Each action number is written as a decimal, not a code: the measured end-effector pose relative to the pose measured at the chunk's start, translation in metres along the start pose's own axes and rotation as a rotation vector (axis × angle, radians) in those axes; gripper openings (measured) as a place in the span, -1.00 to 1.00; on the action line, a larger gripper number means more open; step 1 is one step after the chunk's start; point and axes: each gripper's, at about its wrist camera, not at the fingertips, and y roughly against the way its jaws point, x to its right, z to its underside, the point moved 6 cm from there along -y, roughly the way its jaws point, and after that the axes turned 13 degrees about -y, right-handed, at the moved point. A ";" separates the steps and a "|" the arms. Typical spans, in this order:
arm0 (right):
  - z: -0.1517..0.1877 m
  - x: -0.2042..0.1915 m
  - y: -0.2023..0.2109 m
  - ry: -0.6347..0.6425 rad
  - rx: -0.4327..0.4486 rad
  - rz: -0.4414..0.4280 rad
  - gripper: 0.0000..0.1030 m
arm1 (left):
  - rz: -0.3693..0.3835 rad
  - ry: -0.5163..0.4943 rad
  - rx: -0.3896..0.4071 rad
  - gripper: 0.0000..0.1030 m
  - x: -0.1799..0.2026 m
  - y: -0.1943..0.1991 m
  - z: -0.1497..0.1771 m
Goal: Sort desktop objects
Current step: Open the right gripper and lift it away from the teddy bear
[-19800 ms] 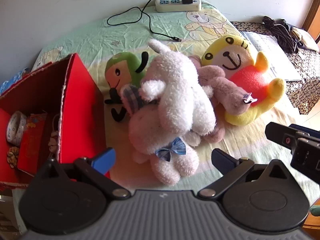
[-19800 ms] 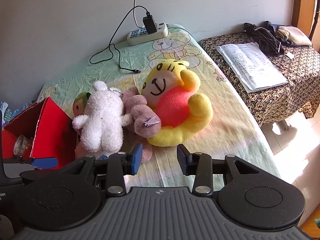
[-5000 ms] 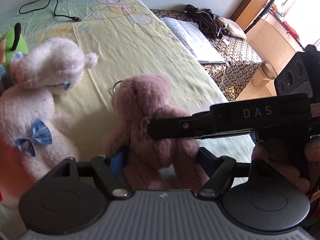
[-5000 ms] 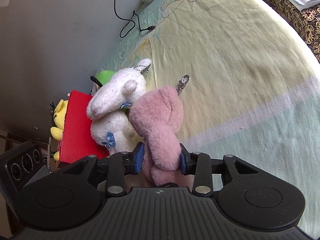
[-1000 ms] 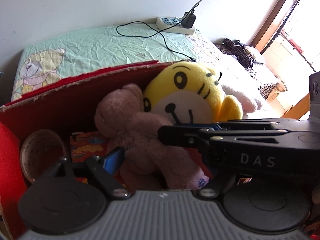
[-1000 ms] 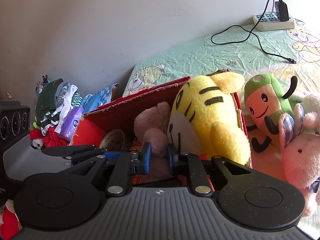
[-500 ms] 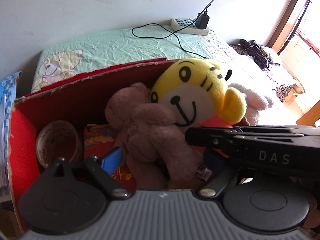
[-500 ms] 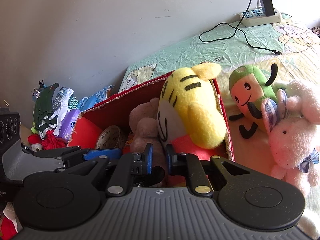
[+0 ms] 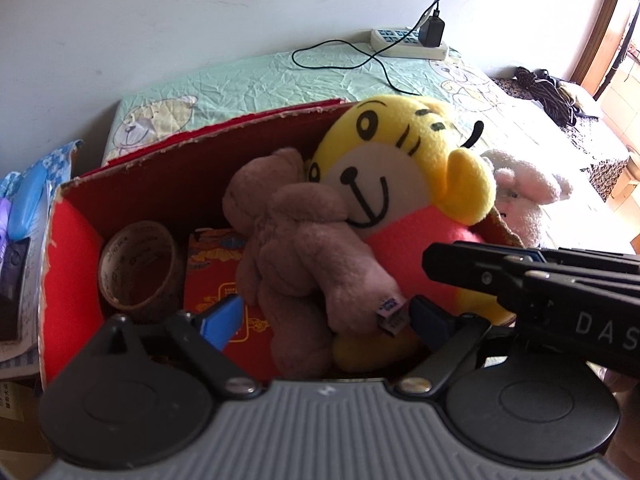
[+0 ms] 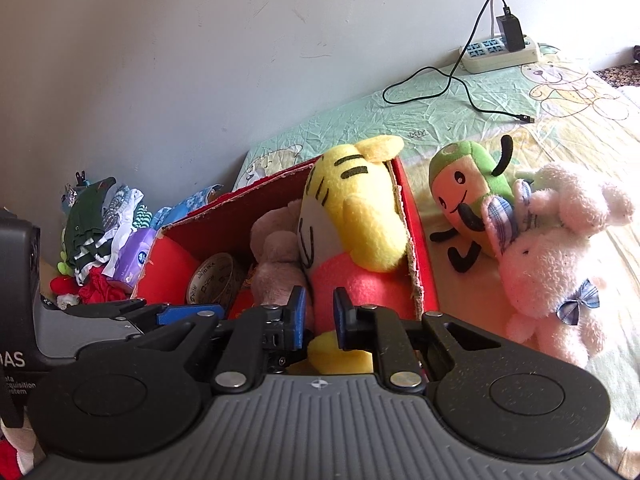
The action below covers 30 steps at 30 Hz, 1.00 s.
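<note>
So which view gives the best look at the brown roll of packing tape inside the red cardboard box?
The left wrist view: the brown roll of packing tape shows whole, hollow core facing up, in the red cardboard box. The right wrist view shows the roll partly hidden behind the left gripper.

A mauve plush bear (image 9: pixel 304 256) is seen lying inside the red cardboard box (image 9: pixel 160 184), pressed against a yellow tiger plush (image 9: pixel 400 168) with a red belly, whose head rises above the box's right wall. Beyond that wall, on the sheet, a green-capped plush (image 10: pixel 468 204) and a pink rabbit plush (image 10: pixel 552 264) with a blue bow are found touching each other.
</note>
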 end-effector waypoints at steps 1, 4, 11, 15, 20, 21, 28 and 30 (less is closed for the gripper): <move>0.000 0.001 0.002 0.000 0.009 0.000 -0.63 | -0.004 -0.002 -0.002 0.78 0.001 0.000 0.000; 0.001 0.003 0.008 -0.001 0.034 0.002 -0.58 | -0.026 -0.013 -0.004 0.83 0.006 0.002 0.000; 0.004 0.010 0.017 -0.021 0.072 0.007 -0.57 | -0.070 -0.028 -0.006 0.86 0.016 0.007 0.000; 0.005 0.013 0.021 -0.031 0.082 0.005 -0.56 | -0.089 -0.022 -0.006 0.86 0.016 0.012 0.001; 0.007 0.012 0.025 -0.030 0.086 0.005 -0.54 | -0.105 -0.019 -0.006 0.86 0.016 0.017 0.002; 0.007 0.011 0.026 -0.030 0.087 0.006 -0.53 | -0.107 -0.016 -0.007 0.86 0.015 0.018 0.002; 0.008 0.005 0.027 -0.008 0.090 0.022 -0.50 | -0.133 0.005 -0.026 0.87 0.010 0.020 0.005; 0.009 0.003 0.027 0.006 0.094 0.040 -0.50 | -0.138 0.017 -0.037 0.87 0.006 0.020 0.007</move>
